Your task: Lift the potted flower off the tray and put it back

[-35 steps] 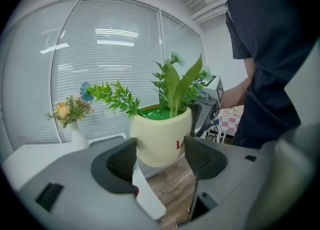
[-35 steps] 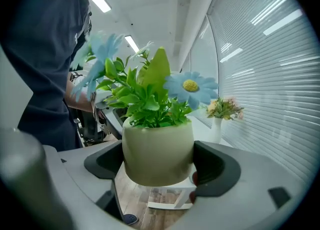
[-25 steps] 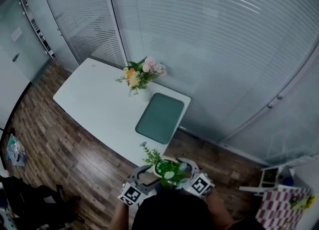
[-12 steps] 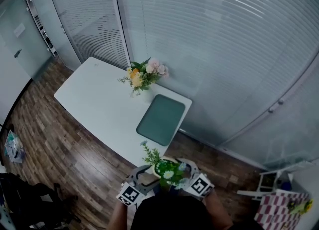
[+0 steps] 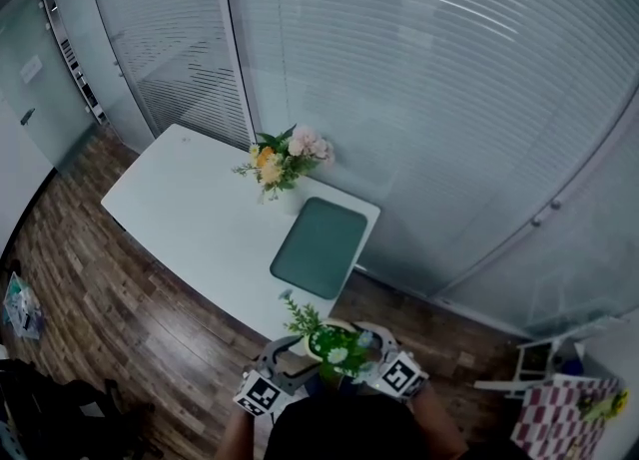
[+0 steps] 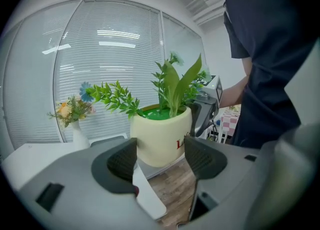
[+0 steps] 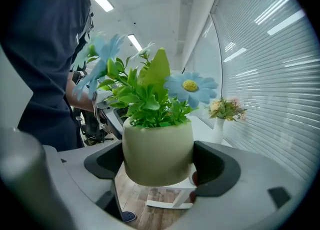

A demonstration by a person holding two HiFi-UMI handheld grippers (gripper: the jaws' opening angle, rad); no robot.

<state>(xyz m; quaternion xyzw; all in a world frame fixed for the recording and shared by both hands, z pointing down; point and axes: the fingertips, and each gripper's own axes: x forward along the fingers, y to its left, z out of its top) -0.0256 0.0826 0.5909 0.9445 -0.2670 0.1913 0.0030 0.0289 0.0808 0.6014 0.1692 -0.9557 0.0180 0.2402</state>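
My left gripper (image 6: 161, 155) has its jaws closed on the cream pot of the potted flower (image 6: 160, 136), and my right gripper (image 7: 158, 160) clamps the same pot from the other side. I hold it in the air at the near edge of the white table (image 5: 200, 209), above the wooden floor (image 5: 150, 318) and well apart from the green tray (image 5: 319, 246).

White table (image 5: 190, 211), vase of flowers (image 5: 283, 162) at its far edge, wood floor (image 5: 90, 298), blinds (image 5: 449, 69)
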